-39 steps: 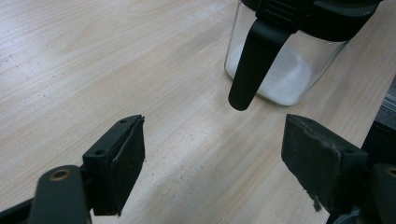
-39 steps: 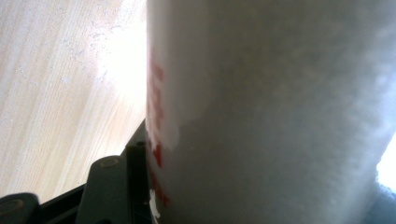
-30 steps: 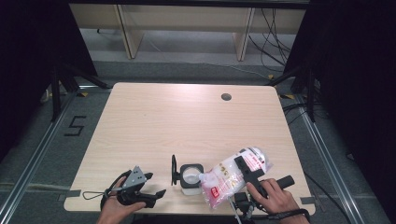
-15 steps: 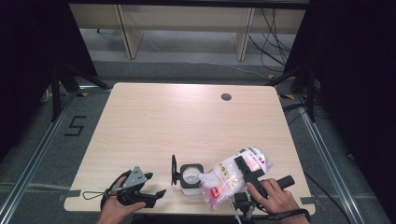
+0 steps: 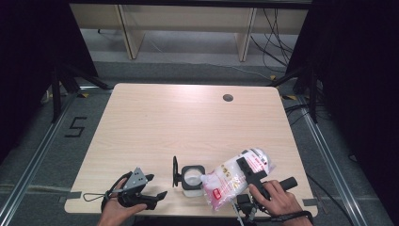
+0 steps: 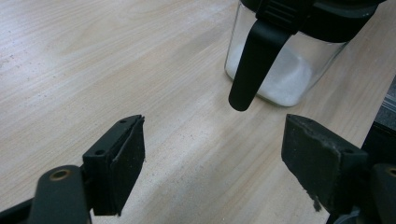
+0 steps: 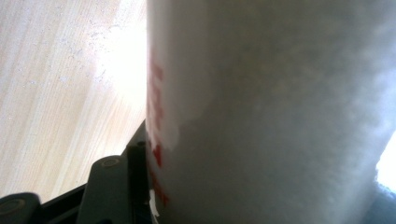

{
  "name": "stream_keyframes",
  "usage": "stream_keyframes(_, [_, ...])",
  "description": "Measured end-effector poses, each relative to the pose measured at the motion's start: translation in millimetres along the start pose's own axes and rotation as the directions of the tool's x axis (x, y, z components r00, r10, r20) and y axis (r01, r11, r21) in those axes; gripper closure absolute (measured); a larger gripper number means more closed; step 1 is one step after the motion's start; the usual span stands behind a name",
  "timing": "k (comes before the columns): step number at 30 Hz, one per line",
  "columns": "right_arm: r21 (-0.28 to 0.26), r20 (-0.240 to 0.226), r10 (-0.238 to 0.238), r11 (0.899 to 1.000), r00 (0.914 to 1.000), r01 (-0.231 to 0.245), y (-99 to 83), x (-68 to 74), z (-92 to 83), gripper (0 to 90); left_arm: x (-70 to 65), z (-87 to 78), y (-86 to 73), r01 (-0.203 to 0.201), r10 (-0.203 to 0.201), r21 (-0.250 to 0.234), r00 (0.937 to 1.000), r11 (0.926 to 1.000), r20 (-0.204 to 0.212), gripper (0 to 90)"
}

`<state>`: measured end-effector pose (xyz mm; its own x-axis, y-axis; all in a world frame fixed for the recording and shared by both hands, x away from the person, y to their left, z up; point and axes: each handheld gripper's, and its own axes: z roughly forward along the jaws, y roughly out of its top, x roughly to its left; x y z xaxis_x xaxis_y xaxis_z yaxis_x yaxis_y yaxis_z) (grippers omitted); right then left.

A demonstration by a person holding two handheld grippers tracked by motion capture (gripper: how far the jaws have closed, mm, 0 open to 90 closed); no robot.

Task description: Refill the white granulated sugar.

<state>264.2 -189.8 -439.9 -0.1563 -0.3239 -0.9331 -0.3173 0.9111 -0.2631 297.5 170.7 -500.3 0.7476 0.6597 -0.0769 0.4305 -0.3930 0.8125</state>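
Note:
A clear plastic bag of white grains with red print point(image 5: 233, 178) lies tilted, its lower corner over the mouth of a small clear jar point(image 5: 192, 179). The jar's black lid point(image 5: 175, 171) stands swung open on its left. My right gripper point(image 5: 242, 165) is shut on the bag, one black jaw across its top. In the right gripper view the bag point(image 7: 280, 116) presses against one finger point(image 7: 114, 186). My left gripper point(image 5: 157, 186) rests near the table's front left, open, pointing at the jar. In the left gripper view its jaws point(image 6: 212, 140) stand wide before the jar point(image 6: 285, 79), which holds white grains.
The light wooden table point(image 5: 188, 122) has a round cable hole point(image 5: 228, 98) at the back right. Its front edge runs just below both hands. Wooden shelving point(image 5: 188, 23) stands beyond the far edge, and dark stands flank the table.

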Motion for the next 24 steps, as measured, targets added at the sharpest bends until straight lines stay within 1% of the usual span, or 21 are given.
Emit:
stream_keyframes(2, [-0.005, 0.002, -0.004, 1.000, 1.0000, 0.004, 0.0, -0.6, 0.1, 42.2, 0.0, -0.1, 0.1, -0.002, 0.002, 0.000, 1.0000, 1.0000, 0.000, 21.1])
stream_keyframes(3, [0.000, -0.001, 0.002, 1.000, 1.0000, -0.002, 0.1, -0.1, -0.2, 42.2, -0.1, 0.7, -0.3, 0.005, -0.005, -0.008, 1.0000, 1.0000, 0.005, 21.1])
stream_keyframes(6, [-0.001, 0.000, 0.001, 1.000, 1.0000, -0.001, 0.0, -0.1, -0.2, 42.3, -0.2, 0.6, -0.3, 0.007, -0.006, -0.010, 1.0000, 0.9999, 0.004, 21.1])
stream_keyframes(9, [-0.005, 0.005, -0.007, 1.000, 1.0000, 0.007, 0.0, -0.9, 0.1, 42.3, -0.1, 0.6, -0.3, 0.006, -0.006, -0.009, 1.0000, 0.9999, 0.004, 21.1])
stream_keyframes(14, [0.000, 0.005, 0.005, 1.000, 1.0000, -0.005, -0.4, -0.4, -0.8, 42.4, -0.1, 0.6, -0.3, 0.006, -0.006, -0.009, 1.0000, 0.9999, 0.004, 21.1])
stream_keyframes(16, [-0.007, 0.011, -0.009, 1.000, 0.9999, 0.009, -0.5, -1.9, -0.4, 42.4, -0.2, 0.6, -0.3, 0.006, -0.006, -0.009, 1.0000, 0.9999, 0.004, 21.1])
stream_keyframes(18, [-0.005, 0.014, -0.002, 1.000, 0.9999, 0.002, -0.7, -1.8, -0.9, 42.4, -0.1, 0.6, -0.3, 0.006, -0.006, -0.009, 1.0000, 0.9999, 0.004, 21.1])
stream_keyframes(24, [-0.005, 0.015, -0.004, 1.000, 0.9999, 0.004, -0.7, -1.8, -0.9, 42.5, 0.2, -0.1, 0.1, 0.006, -0.006, -0.001, 1.0000, 1.0000, 0.005, 21.1])
